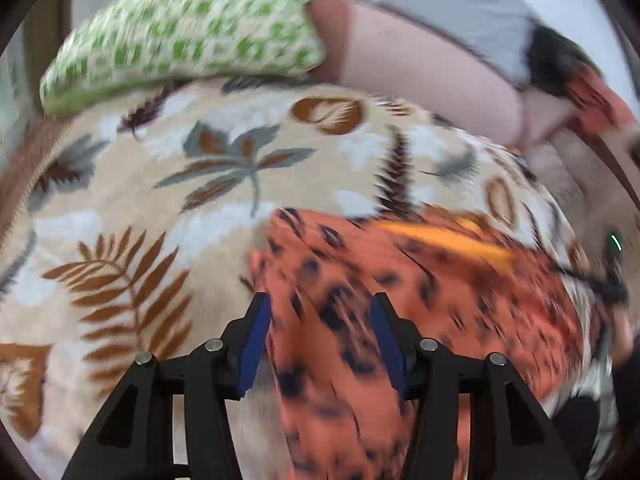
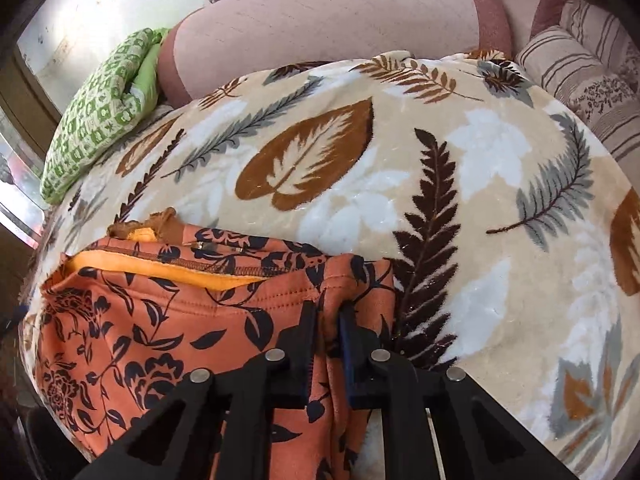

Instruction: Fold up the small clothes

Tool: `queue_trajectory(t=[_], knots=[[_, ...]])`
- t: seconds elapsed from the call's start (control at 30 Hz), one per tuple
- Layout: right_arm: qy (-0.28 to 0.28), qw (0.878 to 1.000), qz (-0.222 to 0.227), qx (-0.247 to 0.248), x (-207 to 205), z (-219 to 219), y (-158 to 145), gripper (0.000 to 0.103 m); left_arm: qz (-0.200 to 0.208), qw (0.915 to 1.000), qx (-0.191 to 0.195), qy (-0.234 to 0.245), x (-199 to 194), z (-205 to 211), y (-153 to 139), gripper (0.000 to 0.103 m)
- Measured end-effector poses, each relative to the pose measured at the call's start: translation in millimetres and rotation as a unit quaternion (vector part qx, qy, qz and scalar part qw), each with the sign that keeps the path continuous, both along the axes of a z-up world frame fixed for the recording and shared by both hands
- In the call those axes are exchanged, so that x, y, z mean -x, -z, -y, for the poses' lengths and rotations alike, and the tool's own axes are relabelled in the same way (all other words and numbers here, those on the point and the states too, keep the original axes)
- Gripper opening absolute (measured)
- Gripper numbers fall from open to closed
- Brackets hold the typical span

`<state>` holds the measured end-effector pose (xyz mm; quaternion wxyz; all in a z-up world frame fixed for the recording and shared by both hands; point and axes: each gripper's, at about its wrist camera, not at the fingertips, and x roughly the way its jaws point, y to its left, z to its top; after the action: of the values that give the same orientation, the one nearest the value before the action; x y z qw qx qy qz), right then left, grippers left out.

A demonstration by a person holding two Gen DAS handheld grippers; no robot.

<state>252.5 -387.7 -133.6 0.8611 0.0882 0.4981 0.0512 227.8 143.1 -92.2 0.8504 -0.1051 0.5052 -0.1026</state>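
An orange garment [image 2: 168,320] with a black floral print and a yellow lining lies on a leaf-patterned blanket [image 2: 360,160]. In the blurred left wrist view the orange garment [image 1: 400,280] spreads ahead and to the right. My left gripper [image 1: 320,308] is open, its blue-padded fingers [image 1: 256,336] either side of a strip of the cloth. My right gripper [image 2: 329,312] is shut on a fold of the garment near its right edge, with the cloth pinched between the fingers.
A green and white checked pillow [image 2: 100,108] lies at the blanket's far left, also seen in the left wrist view [image 1: 188,36]. A pink sofa back [image 2: 320,28] runs behind. Striped cushions [image 2: 580,64] sit at the far right.
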Motion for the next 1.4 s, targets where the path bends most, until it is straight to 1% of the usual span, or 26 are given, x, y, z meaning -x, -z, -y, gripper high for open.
queue_trajectory(t=[0.07, 0.17, 0.2, 0.27, 0.3, 0.33, 0.4, 0.5, 0.53, 0.57, 0.67, 0.7, 0.73, 0.77, 0.83, 0.9, 0.93, 1.0, 1.07, 1.13, 1.17, 1.2, 1.23, 1.27, 1.33, 1.4], knots=[[0.002, 1.000, 0.005, -0.006, -0.7, 2.8, -3.0, 0.011, -0.022, 0.9991, 0.034, -0.015, -25.5, -3.6, 10.9, 0.025], [-0.007, 1.000, 0.009, -0.013, -2.2, 3.1, -9.7, 0.009, -0.049, 0.9981, 0.038, 0.003, -40.3, 7.5, 23.0, 0.020], [-0.012, 1.000, 0.010, -0.010, -2.9, 1.3, -11.6, 0.008, -0.056, 0.9981, 0.027, 0.004, -43.9, 10.9, 27.1, 0.020], [-0.020, 1.000, 0.013, -0.010, -4.3, -1.1, -14.5, 0.008, -0.060, 0.9977, 0.027, -0.015, -46.2, 8.6, 29.4, 0.020], [-0.020, 1.000, 0.014, -0.010, -4.6, -1.4, -15.2, 0.008, -0.057, 0.9972, 0.034, -0.035, -46.6, 2.9, 28.6, 0.020], [-0.019, 1.000, 0.013, -0.012, -5.1, -0.7, -14.3, 0.008, -0.047, 0.9973, 0.037, -0.042, -45.5, 0.0, 27.3, 0.020], [-0.016, 1.000, 0.008, -0.016, -4.8, 1.5, -10.3, 0.008, -0.032, 0.9980, 0.034, -0.043, -40.9, -2.9, 23.4, 0.021], [-0.015, 1.000, 0.004, -0.024, -5.2, 5.5, -4.6, 0.008, -0.043, 0.9984, 0.032, -0.016, -45.2, 1.2, 28.7, 0.037], [-0.011, 0.999, 0.003, -0.030, -5.5, 7.5, -2.7, 0.008, -0.046, 0.9985, 0.031, -0.006, -46.6, 3.9, 29.8, 0.044], [-0.009, 0.999, 0.003, -0.034, -5.5, 8.3, -1.8, 0.008, -0.047, 0.9985, 0.029, 0.004, -48.0, 6.0, 30.3, 0.046], [-0.010, 0.999, 0.000, -0.035, -5.1, 7.0, 0.7, 0.008, -0.042, 0.9988, 0.025, 0.004, -54.2, 9.4, 32.0, 0.046], [-0.011, 0.999, -0.001, -0.034, -5.0, 6.7, 1.2, 0.008, -0.050, 0.9984, 0.026, 0.001, -57.9, 8.9, 34.9, 0.044], [-0.011, 0.999, -0.001, -0.035, -4.8, 7.0, 1.4, 0.008, -0.054, 0.9982, 0.023, -0.004, -60.8, 8.1, 36.3, 0.037], [-0.010, 0.999, -0.001, -0.037, -4.6, 8.0, 1.5, 0.008, -0.053, 0.9982, 0.024, -0.012, -61.4, 5.5, 34.6, 0.035], [-0.006, 0.999, -0.002, -0.040, -4.2, 10.0, 2.4, 0.008, -0.034, 0.9990, 0.015, -0.026, -58.6, 0.8, 27.2, 0.036], [-0.006, 0.999, -0.004, -0.040, -4.6, 11.1, 4.4, 0.008, -0.009, 0.9991, -0.017, -0.038, -56.2, -3.9, 20.8, 0.043], [-0.006, 0.999, -0.006, -0.042, -5.2, 11.6, 5.9, 0.008, -0.015, 0.9990, -0.018, -0.038, -57.8, -5.4, 22.9, 0.046], [-0.004, 0.999, -0.006, -0.044, -5.4, 11.5, 7.3, 0.008, -0.038, 0.9990, -0.002, -0.024, -63.7, -5.7, 31.5, 0.046], [-0.003, 0.999, -0.007, -0.045, -5.4, 10.6, 8.8, 0.008, -0.043, 0.9989, 0.001, -0.019, -67.0, -3.3, 36.8, 0.046], [-0.002, 0.999, -0.009, -0.046, -5.3, 10.6, 10.3, 0.008, -0.060, 0.9979, 0.011, -0.020, -72.9, -2.4, 47.3, 0.045], [-0.003, 0.999, -0.009, -0.046, -5.6, 10.9, 10.4, 0.008, -0.063, 0.9976, 0.017, -0.024, -74.2, -3.8, 49.9, 0.027], [-0.002, 0.999, -0.009, -0.048, -5.8, 11.5, 10.2, 0.008, -0.067, 0.9970, 0.026, -0.028, -75.1, -6.0, 50.8, 0.012], [-0.001, 0.999, -0.010, -0.052, -5.7, 12.5, 10.0, 0.008, -0.063, 0.9971, 0.028, -0.034, -73.9, -7.4, 47.6, 0.008], [0.001, 0.998, -0.011, -0.055, -6.1, 14.0, 9.8, 0.008, -0.049, 0.9978, 0.024, -0.038, -70.7, -8.1, 40.9, 0.007], [0.005, 0.999, -0.006, -0.052, -5.5, 15.6, 6.0, 0.008, -0.013, 0.9988, 0.000, -0.047, -58.5, -5.4, 17.1, 0.006], [0.011, 0.998, 0.010, -0.055, -1.8, 17.0, -5.9, 0.007, 0.016, 0.9974, 0.015, -0.069, -37.2, -10.7, -8.2, 0.006]])
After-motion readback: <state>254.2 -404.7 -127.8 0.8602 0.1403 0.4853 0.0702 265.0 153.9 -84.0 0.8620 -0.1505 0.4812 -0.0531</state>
